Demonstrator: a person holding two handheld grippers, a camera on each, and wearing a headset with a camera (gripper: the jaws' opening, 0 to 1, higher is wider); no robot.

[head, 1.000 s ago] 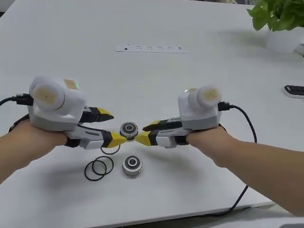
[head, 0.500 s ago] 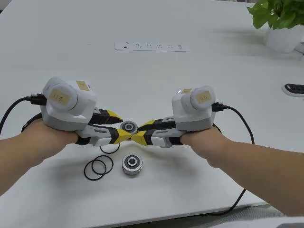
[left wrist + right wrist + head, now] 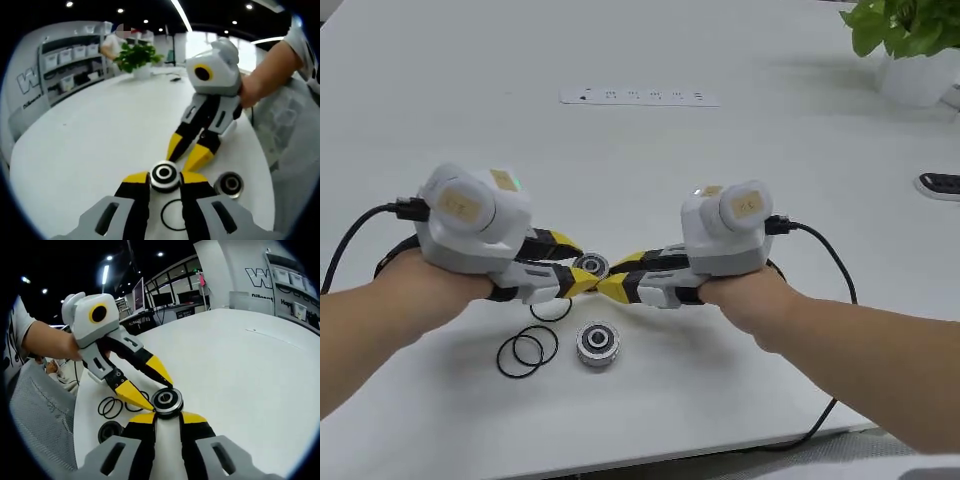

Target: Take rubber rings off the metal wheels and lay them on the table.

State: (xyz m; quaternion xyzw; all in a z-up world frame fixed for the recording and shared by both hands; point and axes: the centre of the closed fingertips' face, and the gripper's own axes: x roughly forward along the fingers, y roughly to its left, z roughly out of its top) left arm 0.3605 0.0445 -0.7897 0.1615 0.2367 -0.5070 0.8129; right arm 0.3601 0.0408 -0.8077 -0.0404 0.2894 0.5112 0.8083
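A small metal wheel (image 3: 590, 266) hangs just above the white table between both grippers. My left gripper (image 3: 581, 268) is shut on it, with its yellow tips on either side of the wheel (image 3: 164, 175). My right gripper (image 3: 610, 276) comes from the opposite side, its tips closed on the rim of the wheel (image 3: 167, 401). A second wheel (image 3: 597, 343) lies on the table below them. Two overlapping black rubber rings (image 3: 528, 351) lie to its left. A third ring (image 3: 552, 311) lies partly under my left gripper.
A white power strip (image 3: 638, 97) lies at the far middle of the table (image 3: 720, 180). A potted plant (image 3: 910, 35) stands at the back right and a dark flat object (image 3: 940, 185) at the right edge. A black cable (image 3: 830, 270) trails from the right gripper.
Both grippers have drawn closer around the held wheel, and their lower tips now meet. The left gripper has rolled slightly. The wheel and rings on the table have not moved.
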